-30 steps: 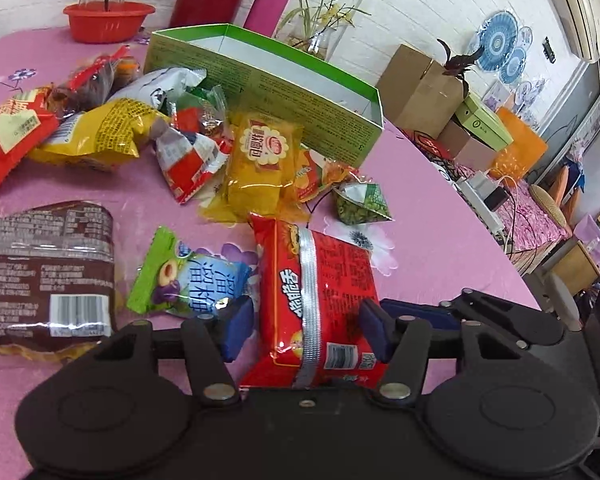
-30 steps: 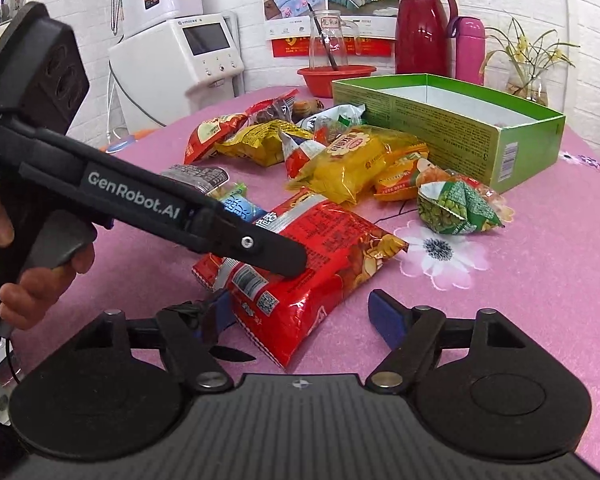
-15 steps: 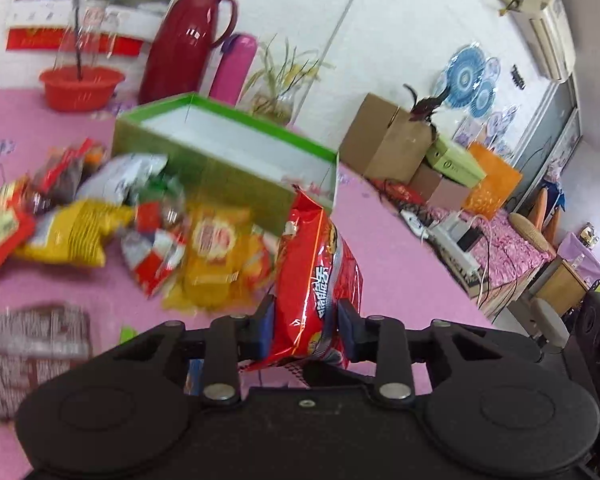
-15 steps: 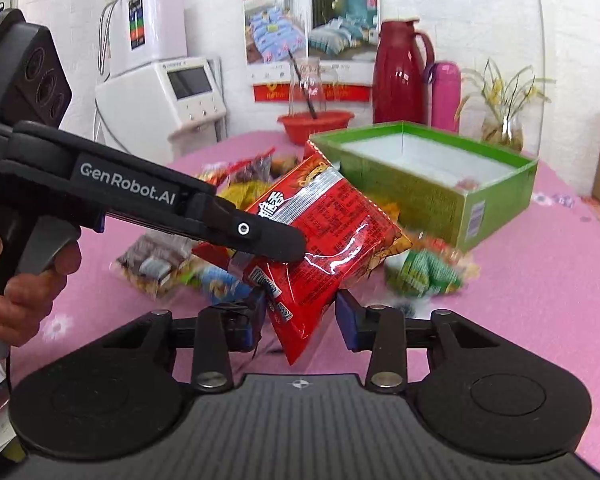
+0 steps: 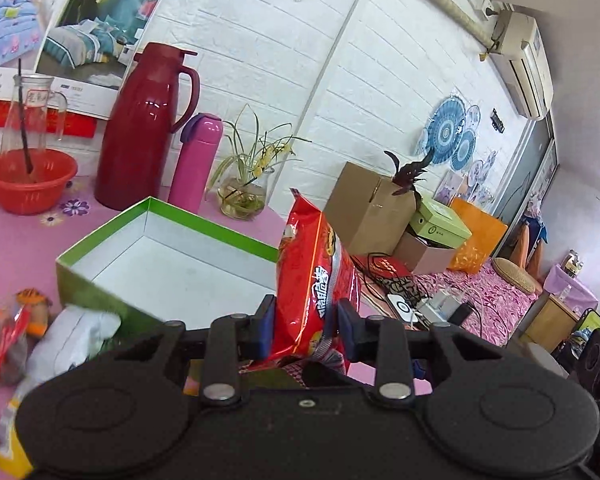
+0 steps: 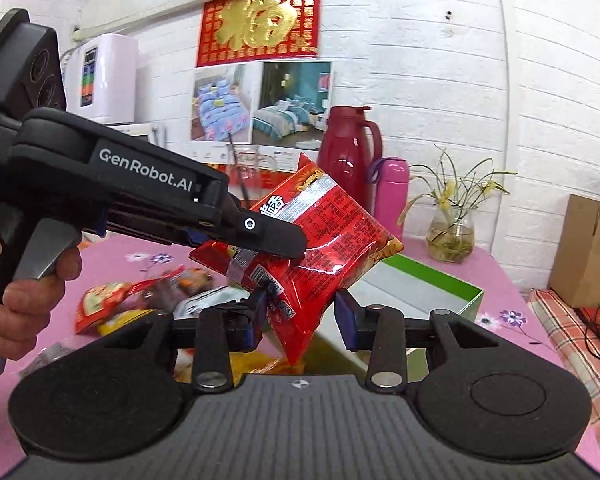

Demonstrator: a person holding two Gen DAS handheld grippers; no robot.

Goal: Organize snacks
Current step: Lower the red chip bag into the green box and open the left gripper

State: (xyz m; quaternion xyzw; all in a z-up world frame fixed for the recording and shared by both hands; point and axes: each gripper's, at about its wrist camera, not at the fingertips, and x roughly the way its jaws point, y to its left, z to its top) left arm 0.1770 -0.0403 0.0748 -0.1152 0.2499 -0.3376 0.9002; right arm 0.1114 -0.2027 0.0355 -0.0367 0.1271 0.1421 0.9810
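My left gripper [image 5: 306,326] is shut on a red snack bag [image 5: 314,280] and holds it upright in the air, near the right end of the open green box [image 5: 172,256]. In the right wrist view the left gripper [image 6: 260,236] pinches the same red bag [image 6: 320,236] above the box [image 6: 440,284]. My right gripper [image 6: 300,318] sits with its jaws on both sides of the bag's lower corner, a gap showing on the right side. The box's white inside looks empty.
Several snack bags [image 6: 120,300] lie on the pink table [image 5: 16,240] left of the box. A red thermos [image 5: 144,128], pink flask [image 5: 196,160], plant vase [image 5: 244,196] and red bowl [image 5: 30,180] stand behind the box. Cardboard boxes [image 5: 368,208] stand beyond the table's right edge.
The left gripper closed on the red bag, lifted it off the table and carried it up toward the green box. The right gripper narrowed and rose alongside.
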